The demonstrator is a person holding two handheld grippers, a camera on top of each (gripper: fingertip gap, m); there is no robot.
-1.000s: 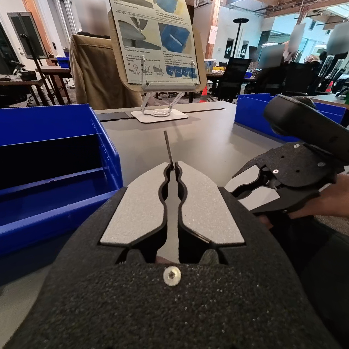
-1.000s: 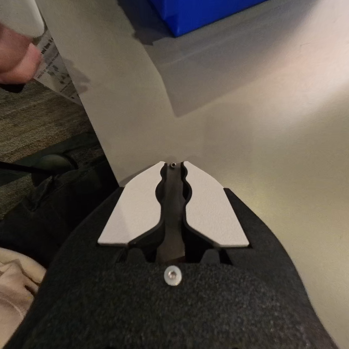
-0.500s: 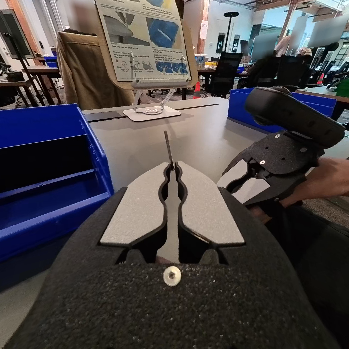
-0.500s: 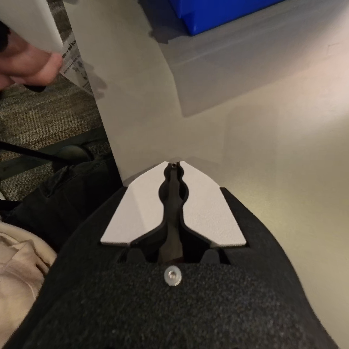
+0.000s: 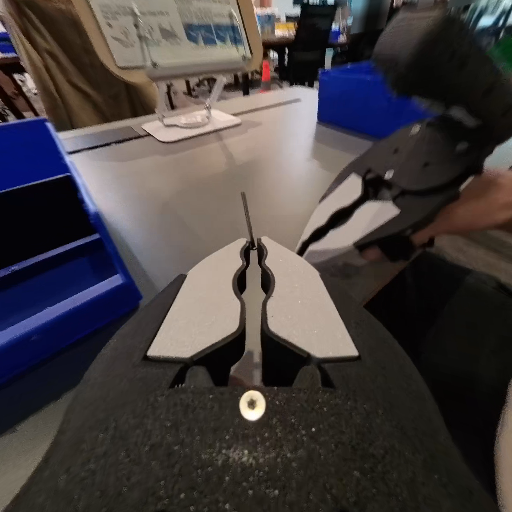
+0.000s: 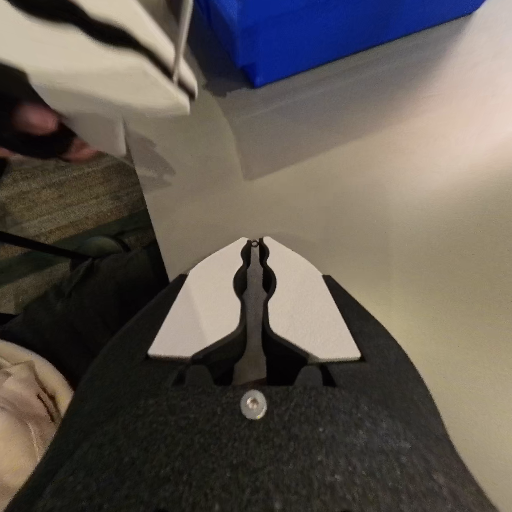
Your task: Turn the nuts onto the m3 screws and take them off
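- The left gripper (image 5: 252, 243) is clamped by its tips on the head end of one thin dark m3 screw (image 5: 247, 219). The shank stands up and forward beyond the tips, leaning slightly left. Held this way, the threaded end is bare and reachable, which I judge is why it is pinched so low.
- The right gripper (image 6: 255, 241) is nearly closed on one tiny dark nut (image 6: 255, 243), held right at the tip of its fingers. The ring looks to face forward, probably so its hole can be set over the screw's end.
- In the left wrist view the right gripper (image 5: 300, 250) shows just to the right of the left gripper's tips and angled toward them. Nut and screw are near but not yet touching; threading has not begun, by my reading.
- Count of task pieces in sight: one screw, one nut. No others can be made out; both views are blurred.
- Beneath and ahead of both tools lies one grey table (image 5: 194, 177).
- To the left of the left gripper sits one blue bin (image 5: 55, 277), open toward the tool; I cannot tell whether it holds anything. Another blue bin (image 5: 360, 99) stands farther ahead on the right.
- Straight ahead, well beyond the screw, one instruction sheet on a stand (image 5: 191, 116) faces the tools, likely placed for reading while working.
- A hand (image 5: 476, 205) grips the right gripper's handle.
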